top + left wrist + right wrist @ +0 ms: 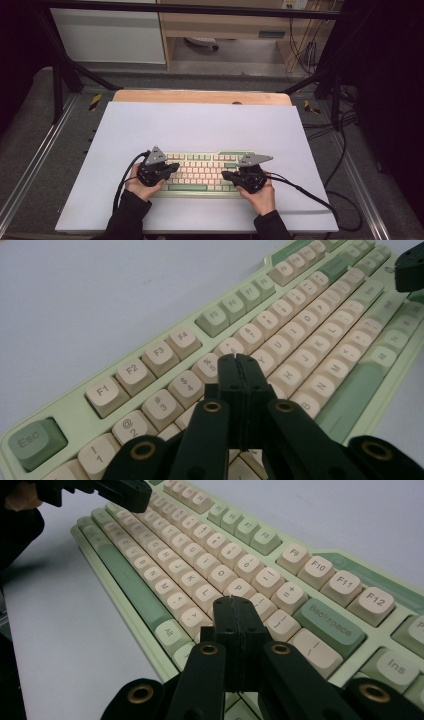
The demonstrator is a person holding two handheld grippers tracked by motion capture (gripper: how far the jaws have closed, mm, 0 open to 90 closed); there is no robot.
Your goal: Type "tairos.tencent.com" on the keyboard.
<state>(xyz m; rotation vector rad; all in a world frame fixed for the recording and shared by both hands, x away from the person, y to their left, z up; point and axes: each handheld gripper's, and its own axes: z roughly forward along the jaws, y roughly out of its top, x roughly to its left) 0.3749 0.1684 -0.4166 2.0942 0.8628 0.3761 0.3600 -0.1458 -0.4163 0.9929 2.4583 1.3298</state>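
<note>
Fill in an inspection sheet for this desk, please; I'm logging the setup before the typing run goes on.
Surface: white board on a wooden table, bare apart from the keyboard.
Job's things: green and cream keyboard, flat on the board near the person's edge.
Clutter: nothing seen.
Grippers: left gripper shut, over the left keys, nothing between its jaws; right gripper shut, over the right keys, nothing between its jaws.
Cables: black cable trails from the right gripper off the board; another from the left gripper.
Surroundings: black frame, wooden cabinet behind, loose wires.
</note>
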